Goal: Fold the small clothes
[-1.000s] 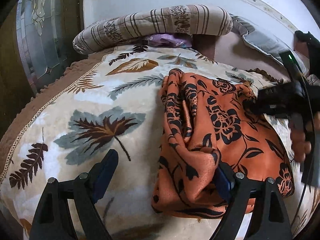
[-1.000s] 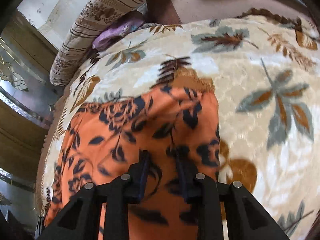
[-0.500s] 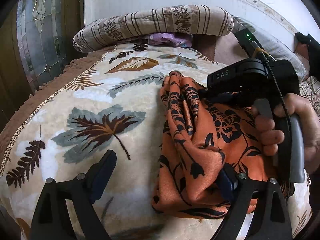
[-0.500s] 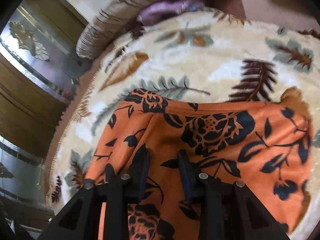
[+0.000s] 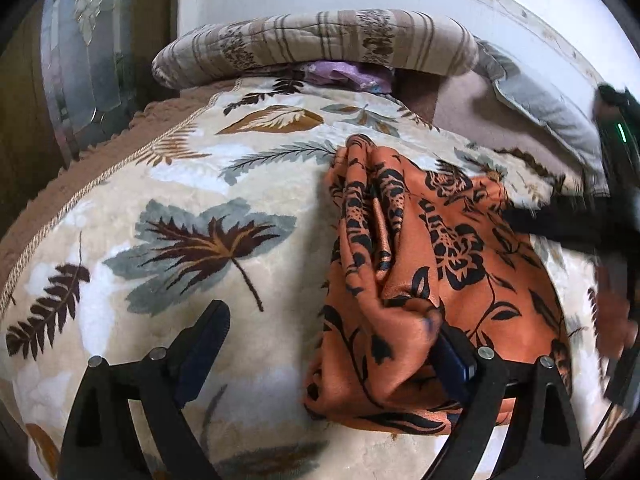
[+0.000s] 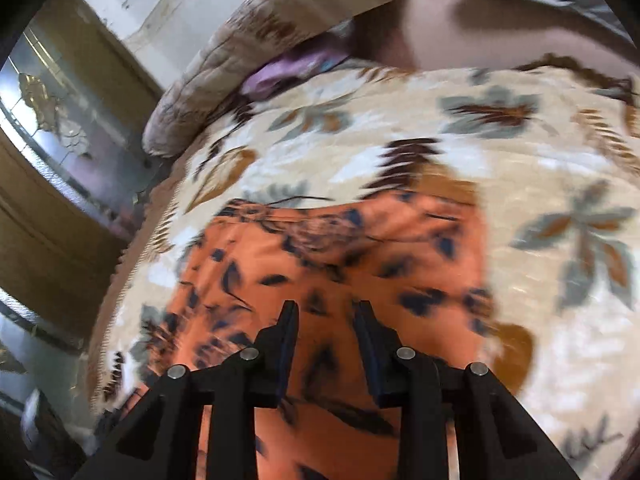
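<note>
An orange garment with black flower print (image 5: 432, 264) lies folded and bunched on the leaf-patterned blanket (image 5: 192, 216). My left gripper (image 5: 328, 344) is wide open low over the blanket; its right finger (image 5: 452, 356) sits under or against the garment's near fold, its left finger (image 5: 204, 340) over bare blanket. My right gripper (image 6: 326, 340) hovers partly open and empty above the garment (image 6: 352, 264); it shows blurred at the right edge of the left wrist view (image 5: 560, 224).
A striped bolster pillow (image 5: 320, 44) and a purple cloth (image 5: 344, 74) lie at the bed's far end by the white wall. A grey cushion (image 5: 536, 112) lies far right. A glass-panelled wooden cabinet (image 5: 68, 80) stands left of the bed.
My right gripper has pulled back to the right, away from the garment's middle, and its jaws have spread a little. The left gripper has stayed put.
</note>
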A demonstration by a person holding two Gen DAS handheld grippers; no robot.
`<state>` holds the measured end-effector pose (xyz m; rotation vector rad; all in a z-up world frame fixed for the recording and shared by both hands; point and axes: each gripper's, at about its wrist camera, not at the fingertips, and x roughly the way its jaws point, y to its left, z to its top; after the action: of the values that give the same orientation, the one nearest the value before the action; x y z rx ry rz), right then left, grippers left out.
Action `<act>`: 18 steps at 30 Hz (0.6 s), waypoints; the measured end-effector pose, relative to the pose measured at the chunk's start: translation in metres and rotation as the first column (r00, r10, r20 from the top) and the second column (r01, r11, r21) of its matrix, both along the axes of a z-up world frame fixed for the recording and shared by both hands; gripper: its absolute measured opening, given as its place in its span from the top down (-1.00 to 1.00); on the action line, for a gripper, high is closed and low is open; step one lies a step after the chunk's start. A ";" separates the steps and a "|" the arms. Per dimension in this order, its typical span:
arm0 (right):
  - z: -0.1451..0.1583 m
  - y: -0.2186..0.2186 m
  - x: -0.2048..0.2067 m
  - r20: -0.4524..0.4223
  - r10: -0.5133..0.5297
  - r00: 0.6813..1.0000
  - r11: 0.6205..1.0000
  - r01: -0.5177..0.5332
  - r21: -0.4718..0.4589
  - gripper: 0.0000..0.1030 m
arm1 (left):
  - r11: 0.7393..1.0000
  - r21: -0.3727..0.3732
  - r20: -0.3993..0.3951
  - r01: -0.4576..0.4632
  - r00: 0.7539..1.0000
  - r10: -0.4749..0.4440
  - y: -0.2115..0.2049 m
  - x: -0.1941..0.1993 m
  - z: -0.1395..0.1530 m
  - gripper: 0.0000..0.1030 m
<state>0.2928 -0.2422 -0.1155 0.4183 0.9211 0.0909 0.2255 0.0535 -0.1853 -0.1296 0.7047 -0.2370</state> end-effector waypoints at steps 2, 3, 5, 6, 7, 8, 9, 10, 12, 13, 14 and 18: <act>-0.014 -0.005 -0.009 -0.037 0.001 0.999 1.000 -0.002 -0.013 0.35 | 0.999 -0.036 0.002 -0.021 1.000 0.021 0.008 -0.001 0.003 -0.80; -0.020 -0.007 -0.012 -0.034 0.005 0.999 1.000 -0.006 -0.008 0.35 | 0.998 -0.048 0.005 -0.032 0.999 0.032 0.012 -0.002 0.004 -0.80; -0.028 -0.010 -0.017 0.005 0.001 1.000 1.000 -0.001 0.012 0.35 | 0.995 -0.072 0.012 -0.064 0.998 0.065 0.020 -0.003 0.006 -0.80; -0.031 -0.010 -0.017 0.008 -0.006 1.000 1.000 0.006 0.016 0.35 | 0.994 -0.075 0.013 -0.081 0.997 0.082 0.024 -0.002 0.007 -0.80; -0.031 -0.009 -0.017 0.011 -0.018 1.000 1.000 0.018 0.011 0.35 | 0.992 -0.076 0.011 -0.103 0.995 0.104 0.028 -0.002 0.006 -0.80; -0.031 -0.007 -0.017 0.012 -0.023 1.000 1.000 0.023 0.001 0.35 | 0.991 -0.074 0.006 -0.112 0.994 0.113 0.030 -0.001 0.005 -0.80; -0.031 -0.005 -0.017 0.013 -0.024 1.000 1.000 0.024 -0.015 0.35 | 0.991 -0.059 -0.007 -0.121 0.993 0.121 0.030 0.001 0.002 -0.80; -0.030 -0.003 -0.017 0.016 -0.020 1.000 0.999 0.020 -0.034 0.35 | 0.991 -0.031 -0.031 -0.131 0.991 0.130 0.029 0.005 -0.003 -0.80; -0.030 -0.001 -0.019 0.015 -0.013 1.000 0.999 0.013 -0.051 0.35 | 0.991 -0.026 -0.082 -0.132 0.988 0.129 0.030 0.010 -0.013 -0.80; -0.029 0.000 -0.020 0.011 -0.012 1.000 0.998 0.012 -0.059 0.35 | 0.990 -0.032 -0.096 -0.135 0.987 0.132 0.031 0.011 -0.016 -0.80; -0.025 0.001 -0.024 0.006 -0.010 1.000 0.998 0.010 -0.065 0.35 | 0.990 -0.030 -0.097 -0.138 0.986 0.135 0.031 0.011 -0.016 -0.80; -0.010 0.003 -0.046 0.029 0.033 0.999 0.999 -0.033 -0.011 0.35 | 0.989 0.007 -0.078 -0.144 0.986 0.145 0.030 0.008 -0.015 -0.80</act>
<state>0.2471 -0.2387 -0.1257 0.3911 0.8992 0.1218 0.2340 0.0837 -0.2006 -0.1884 0.7699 -0.0926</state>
